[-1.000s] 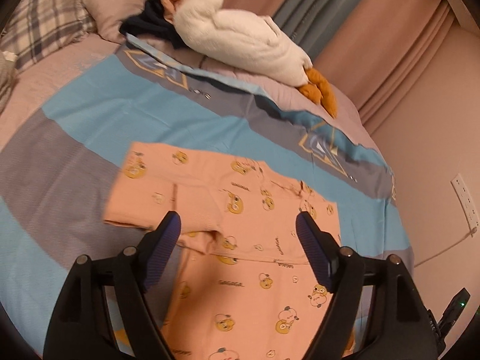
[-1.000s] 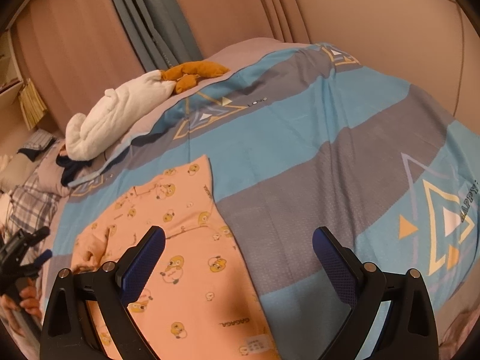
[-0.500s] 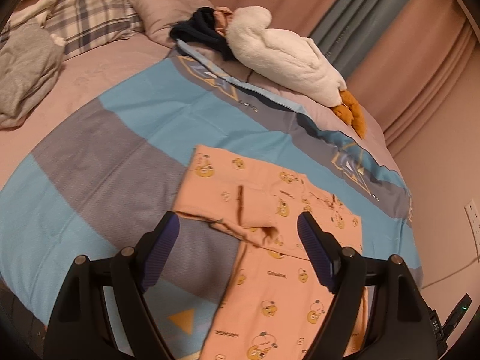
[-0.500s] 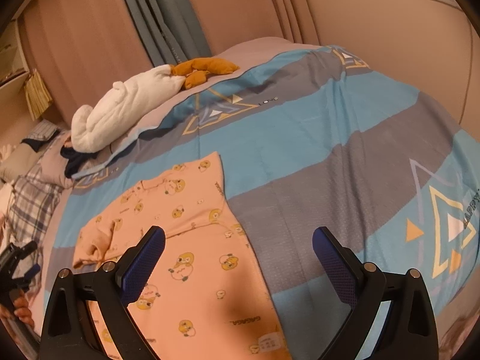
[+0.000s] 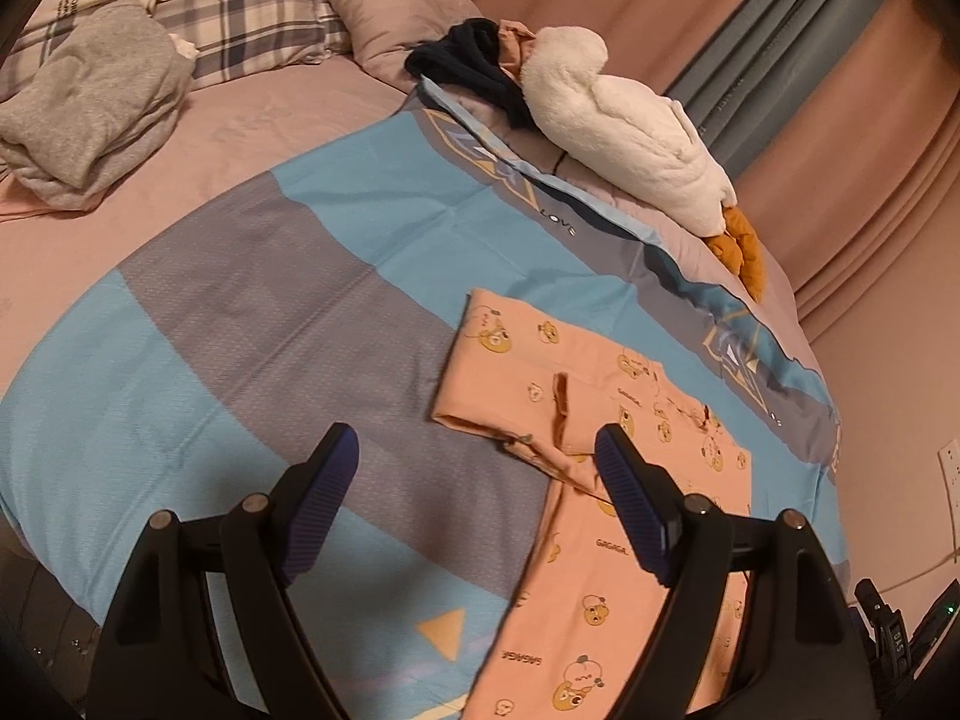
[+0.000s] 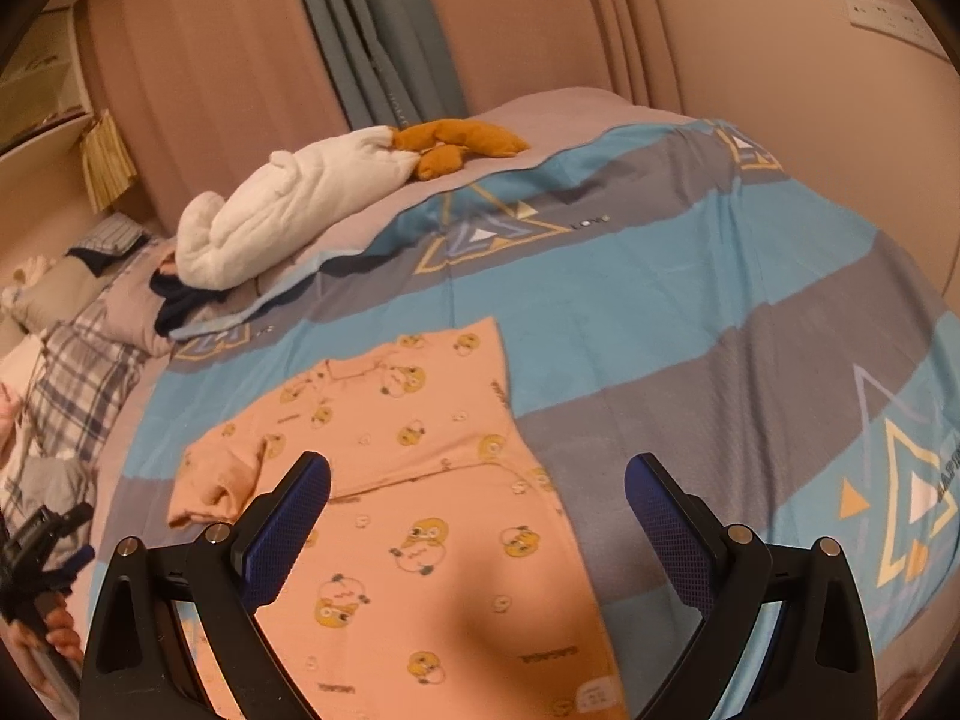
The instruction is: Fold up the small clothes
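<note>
A small orange garment with yellow cartoon prints [image 5: 636, 480] lies flat on the blue and grey striped bedspread [image 5: 252, 324]. One sleeve is folded across its chest. It also shows in the right wrist view [image 6: 420, 480]. My left gripper [image 5: 474, 510] is open and empty, above the bedspread just left of the garment. My right gripper [image 6: 477, 528] is open and empty, above the garment's lower half. The left gripper shows at the left edge of the right wrist view [image 6: 42, 546].
A white plush duck with orange feet [image 5: 624, 132] lies at the far side of the bed [image 6: 288, 210]. A folded grey garment [image 5: 84, 114], plaid pillows [image 5: 252, 18] and a dark garment [image 5: 474, 66] lie near the head. Curtains [image 6: 372, 36] hang behind.
My left gripper has swung left and pulled back, so the garment has shifted to the right of its view. My right gripper has drawn back slightly. Both stay open.
</note>
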A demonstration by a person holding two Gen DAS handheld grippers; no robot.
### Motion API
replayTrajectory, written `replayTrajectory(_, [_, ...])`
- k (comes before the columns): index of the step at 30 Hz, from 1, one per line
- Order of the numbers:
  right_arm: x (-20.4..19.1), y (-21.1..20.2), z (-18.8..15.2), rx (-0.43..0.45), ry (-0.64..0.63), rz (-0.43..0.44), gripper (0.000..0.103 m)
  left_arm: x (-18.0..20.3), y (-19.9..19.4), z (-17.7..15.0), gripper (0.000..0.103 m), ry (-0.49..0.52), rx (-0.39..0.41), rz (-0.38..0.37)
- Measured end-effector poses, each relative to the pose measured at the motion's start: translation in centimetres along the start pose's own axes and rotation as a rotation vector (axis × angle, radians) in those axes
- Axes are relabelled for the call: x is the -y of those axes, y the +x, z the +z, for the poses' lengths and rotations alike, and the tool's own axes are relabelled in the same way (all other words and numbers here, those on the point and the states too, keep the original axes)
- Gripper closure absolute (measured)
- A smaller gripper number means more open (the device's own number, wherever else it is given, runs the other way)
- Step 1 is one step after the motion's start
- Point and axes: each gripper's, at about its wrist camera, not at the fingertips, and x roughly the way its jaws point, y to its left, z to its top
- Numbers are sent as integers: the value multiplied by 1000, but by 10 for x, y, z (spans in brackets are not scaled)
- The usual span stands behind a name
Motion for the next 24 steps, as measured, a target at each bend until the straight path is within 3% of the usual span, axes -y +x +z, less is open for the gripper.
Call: replayTrajectory(24, [-36,7,1,-18,-71,18,4,-26,3,-1,22,-51,-24,23])
